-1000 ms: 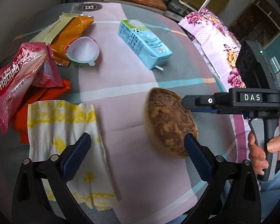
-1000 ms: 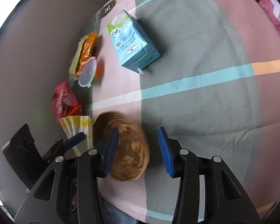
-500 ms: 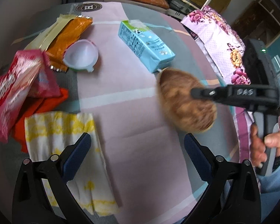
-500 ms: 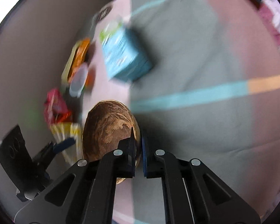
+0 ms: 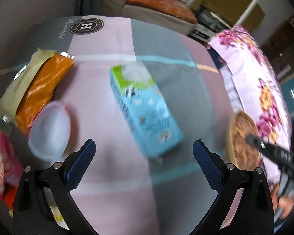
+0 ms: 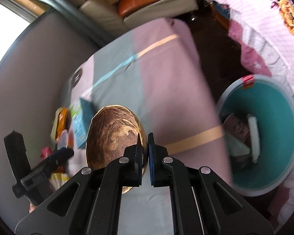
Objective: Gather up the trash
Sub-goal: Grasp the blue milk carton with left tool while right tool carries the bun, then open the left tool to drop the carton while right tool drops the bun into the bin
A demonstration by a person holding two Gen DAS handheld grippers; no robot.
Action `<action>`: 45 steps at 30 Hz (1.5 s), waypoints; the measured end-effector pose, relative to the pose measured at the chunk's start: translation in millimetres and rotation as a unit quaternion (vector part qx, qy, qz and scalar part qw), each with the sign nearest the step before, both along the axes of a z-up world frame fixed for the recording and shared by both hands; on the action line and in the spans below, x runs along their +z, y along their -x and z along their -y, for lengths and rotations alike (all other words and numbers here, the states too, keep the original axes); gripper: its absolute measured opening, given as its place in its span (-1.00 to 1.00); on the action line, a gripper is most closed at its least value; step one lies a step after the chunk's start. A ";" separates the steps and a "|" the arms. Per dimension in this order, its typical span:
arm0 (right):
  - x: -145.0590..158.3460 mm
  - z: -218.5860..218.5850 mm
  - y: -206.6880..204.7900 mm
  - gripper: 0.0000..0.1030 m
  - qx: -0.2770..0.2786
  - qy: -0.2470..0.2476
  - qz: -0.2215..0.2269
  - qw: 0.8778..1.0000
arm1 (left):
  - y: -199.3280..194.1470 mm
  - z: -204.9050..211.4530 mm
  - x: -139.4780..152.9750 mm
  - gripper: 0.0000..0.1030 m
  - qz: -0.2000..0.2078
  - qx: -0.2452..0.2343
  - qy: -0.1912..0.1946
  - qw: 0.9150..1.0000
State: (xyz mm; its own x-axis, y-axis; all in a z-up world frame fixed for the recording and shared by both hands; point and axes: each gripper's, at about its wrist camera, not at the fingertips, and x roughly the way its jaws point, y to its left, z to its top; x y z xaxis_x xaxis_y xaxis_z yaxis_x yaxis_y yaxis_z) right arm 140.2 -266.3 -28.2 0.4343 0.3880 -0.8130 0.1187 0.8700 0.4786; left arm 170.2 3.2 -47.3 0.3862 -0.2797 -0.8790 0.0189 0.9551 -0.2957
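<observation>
My right gripper (image 6: 145, 137) is shut on the rim of a brown coconut-shell half (image 6: 111, 135), which hangs lifted above the table. The left wrist view shows that shell (image 5: 242, 137) at the far right, carried by the right gripper (image 5: 250, 139). A teal bin (image 6: 274, 133) holding some trash stands off the table's right side. My left gripper (image 5: 144, 150) is open over the cloth, with a blue milk carton (image 5: 145, 109) lying just beyond its fingers. A white plastic cup (image 5: 50, 131) sits to the left.
Orange and cream snack bags (image 5: 37, 90) and a red wrapper (image 5: 0, 162) lie at the table's left. A floral quilt (image 5: 260, 74) lies beyond the right table edge. A sofa cushion (image 5: 158, 7) is behind the table. The patterned tablecloth (image 5: 107, 62) covers the table.
The right gripper closed on the shell's rim, lifted it and carried it right toward the bin. The left gripper moved forward from the yellow napkin toward the milk carton.
</observation>
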 end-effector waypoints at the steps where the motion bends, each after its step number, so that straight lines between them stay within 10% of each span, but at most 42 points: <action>1: 0.0 7.3 0.4 -0.90 -0.006 0.004 0.003 1.000 | -6.4 3.6 -2.0 0.88 -0.003 0.005 -0.002 1.000; 11: -9.5 47.3 1.3 -0.90 -0.035 0.001 0.006 0.999 | -35.5 17.1 -26.4 0.73 -0.023 0.049 -0.059 0.997; 15: -11.8 56.3 4.9 -0.90 -0.044 0.011 0.010 0.999 | -32.2 19.6 -18.9 -0.03 -0.007 0.043 -0.069 0.997; 27: -4.4 93.1 32.9 -0.89 -0.086 0.029 0.035 0.995 | 18.6 101.5 27.5 -0.03 0.046 -0.090 -0.060 0.993; 45: 2.3 184.5 94.6 -0.89 -0.182 0.035 0.050 0.981 | 51.1 249.8 15.7 -0.03 0.024 -0.245 -0.057 0.968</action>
State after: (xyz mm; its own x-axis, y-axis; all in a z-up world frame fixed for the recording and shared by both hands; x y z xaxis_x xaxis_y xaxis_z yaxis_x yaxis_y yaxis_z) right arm 45.6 -450.8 -25.8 0.6125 0.1359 -0.7787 0.3841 0.8098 0.4435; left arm 119.2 -246.6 -31.6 0.2726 -0.3420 -0.8993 0.4885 0.8545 -0.1769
